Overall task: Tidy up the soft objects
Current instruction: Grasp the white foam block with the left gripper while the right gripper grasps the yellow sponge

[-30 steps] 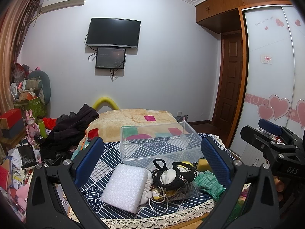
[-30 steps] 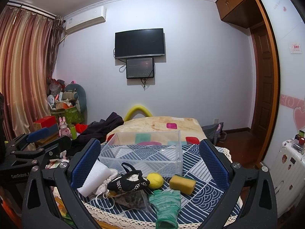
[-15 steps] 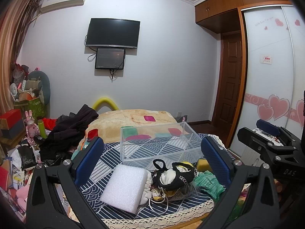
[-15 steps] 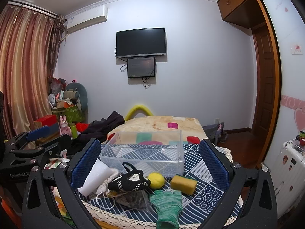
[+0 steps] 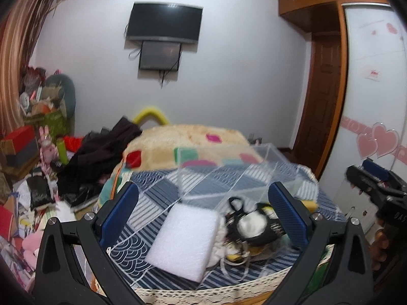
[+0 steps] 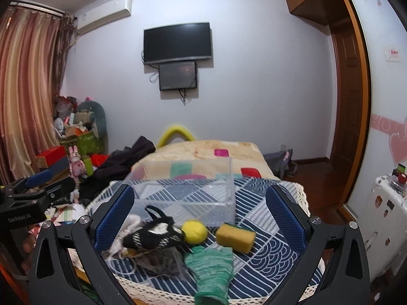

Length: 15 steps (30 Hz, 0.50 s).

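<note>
A clear plastic box point(image 6: 188, 190) stands on the blue patterned cloth point(image 6: 264, 249) on the bed; it also shows in the left wrist view point(image 5: 236, 178). In front of it lie a white foam block point(image 5: 183, 239), a black pouch point(image 6: 152, 236), a yellow ball point(image 6: 194, 231), a yellow sponge point(image 6: 235, 237) and a green glove point(image 6: 211, 272). The pouch also shows in the left wrist view point(image 5: 251, 226). My left gripper point(image 5: 201, 216) is open above the foam block. My right gripper point(image 6: 198, 218) is open above the ball and glove. Both are empty.
A beige blanket point(image 6: 203, 155) and dark clothes point(image 5: 101, 152) lie behind the box. Clutter, boxes and toys point(image 5: 30, 167) fill the floor at the left. A wardrobe point(image 5: 374, 101) and door point(image 6: 348, 101) stand at the right. A white suitcase point(image 6: 386, 216) stands at the far right.
Both grippers have moved forward and lower toward the items on the bed. The objects look larger now. Nothing was taken hold of.
</note>
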Each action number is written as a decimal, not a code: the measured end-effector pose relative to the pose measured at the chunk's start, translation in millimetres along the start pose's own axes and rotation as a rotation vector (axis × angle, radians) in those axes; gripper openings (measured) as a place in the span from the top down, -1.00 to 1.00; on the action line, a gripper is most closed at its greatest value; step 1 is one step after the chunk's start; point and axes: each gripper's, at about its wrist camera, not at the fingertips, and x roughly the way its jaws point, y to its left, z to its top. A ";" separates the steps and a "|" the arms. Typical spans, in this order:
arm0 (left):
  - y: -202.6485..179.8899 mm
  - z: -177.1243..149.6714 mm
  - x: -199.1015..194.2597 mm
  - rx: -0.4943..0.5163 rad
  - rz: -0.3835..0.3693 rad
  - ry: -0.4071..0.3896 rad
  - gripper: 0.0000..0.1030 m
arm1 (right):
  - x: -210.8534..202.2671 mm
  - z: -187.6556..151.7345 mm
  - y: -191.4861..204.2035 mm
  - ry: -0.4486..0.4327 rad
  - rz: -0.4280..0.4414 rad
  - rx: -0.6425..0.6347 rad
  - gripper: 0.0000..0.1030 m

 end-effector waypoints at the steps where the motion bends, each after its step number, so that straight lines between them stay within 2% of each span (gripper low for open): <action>1: 3.8 -2.7 5.3 -0.005 0.005 0.017 -1.00 | 3.9 -1.8 -2.4 0.012 -0.006 0.005 -1.00; 6: 27.8 -21.2 40.3 -0.047 0.019 0.141 -1.00 | 26.2 -13.3 -15.1 0.086 -0.039 0.026 -1.00; 15: 44.4 -55.5 90.7 -0.089 -0.057 0.311 -1.00 | 68.2 -39.1 -39.8 0.252 -0.111 0.056 -1.00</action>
